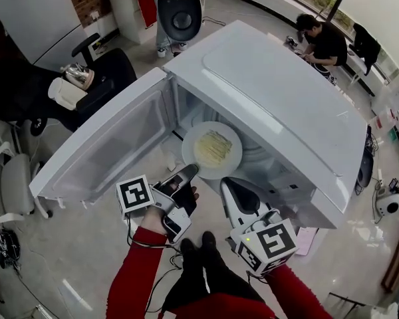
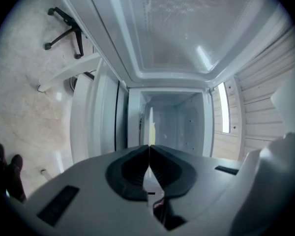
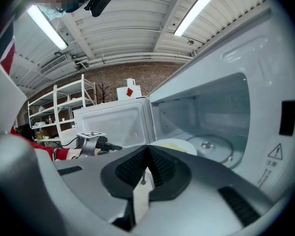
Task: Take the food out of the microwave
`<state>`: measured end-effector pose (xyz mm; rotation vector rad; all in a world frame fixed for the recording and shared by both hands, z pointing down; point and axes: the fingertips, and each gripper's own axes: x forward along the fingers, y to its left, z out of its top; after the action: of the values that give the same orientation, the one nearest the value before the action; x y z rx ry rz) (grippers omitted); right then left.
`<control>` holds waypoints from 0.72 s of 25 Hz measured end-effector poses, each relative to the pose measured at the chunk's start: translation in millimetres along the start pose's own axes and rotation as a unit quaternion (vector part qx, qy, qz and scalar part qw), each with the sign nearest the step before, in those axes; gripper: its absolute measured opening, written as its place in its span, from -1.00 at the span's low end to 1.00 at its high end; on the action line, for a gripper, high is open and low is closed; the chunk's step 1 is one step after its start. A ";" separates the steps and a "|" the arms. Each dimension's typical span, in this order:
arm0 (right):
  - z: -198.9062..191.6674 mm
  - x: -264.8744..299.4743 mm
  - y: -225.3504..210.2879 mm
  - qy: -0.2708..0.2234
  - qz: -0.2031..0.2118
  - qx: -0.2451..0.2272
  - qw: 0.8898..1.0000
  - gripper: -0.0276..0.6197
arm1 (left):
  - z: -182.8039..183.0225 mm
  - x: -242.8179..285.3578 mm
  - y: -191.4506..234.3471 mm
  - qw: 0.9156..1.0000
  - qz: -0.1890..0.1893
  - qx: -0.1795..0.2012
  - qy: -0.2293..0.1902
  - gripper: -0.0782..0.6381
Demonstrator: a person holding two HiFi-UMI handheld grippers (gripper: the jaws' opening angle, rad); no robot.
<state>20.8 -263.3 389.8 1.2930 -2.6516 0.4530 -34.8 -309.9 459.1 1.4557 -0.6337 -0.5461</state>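
Observation:
The white microwave (image 1: 272, 92) stands with its door (image 1: 113, 145) swung wide to the left. A white plate (image 1: 211, 150) of pale yellow food (image 1: 214, 146) hangs at the mouth of the cavity, off the glass turntable (image 3: 214, 145). My left gripper (image 1: 188, 171) is shut on the plate's near-left rim; in the left gripper view the plate (image 2: 151, 127) shows edge-on just past the left gripper (image 2: 149, 146). My right gripper (image 1: 231, 186) sits just below the plate's near edge, shut and holding nothing. From the right gripper (image 3: 147, 149) the plate (image 3: 179, 145) lies right beyond the jaws.
The open door walls off the left side. A black office chair (image 1: 103, 72) stands behind it. A person (image 1: 322, 38) sits at a desk at the far right. My own shoes (image 1: 199, 244) are on the pale floor below the grippers.

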 end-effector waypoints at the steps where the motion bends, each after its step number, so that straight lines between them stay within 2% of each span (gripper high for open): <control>1: 0.7 -1.6 0.7 -0.002 0.004 -0.002 1.000 -0.88 | -0.9 -5.9 -1.1 1.000 -0.002 0.000 -0.008 -0.74; 10: -0.1 -1.5 13.5 0.000 0.057 -0.029 0.998 -0.88 | -6.8 -75.2 -5.1 0.995 -0.014 -0.014 -0.101 -0.74; 18: -2.3 25.0 44.5 0.005 0.141 -0.057 0.988 -0.88 | 1.4 -141.4 0.1 0.977 -0.011 -0.012 -0.211 -0.73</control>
<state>-29.7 -255.2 389.8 0.8841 -2.8162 0.3348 -138.2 -214.0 450.3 1.3347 -0.9397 -0.8894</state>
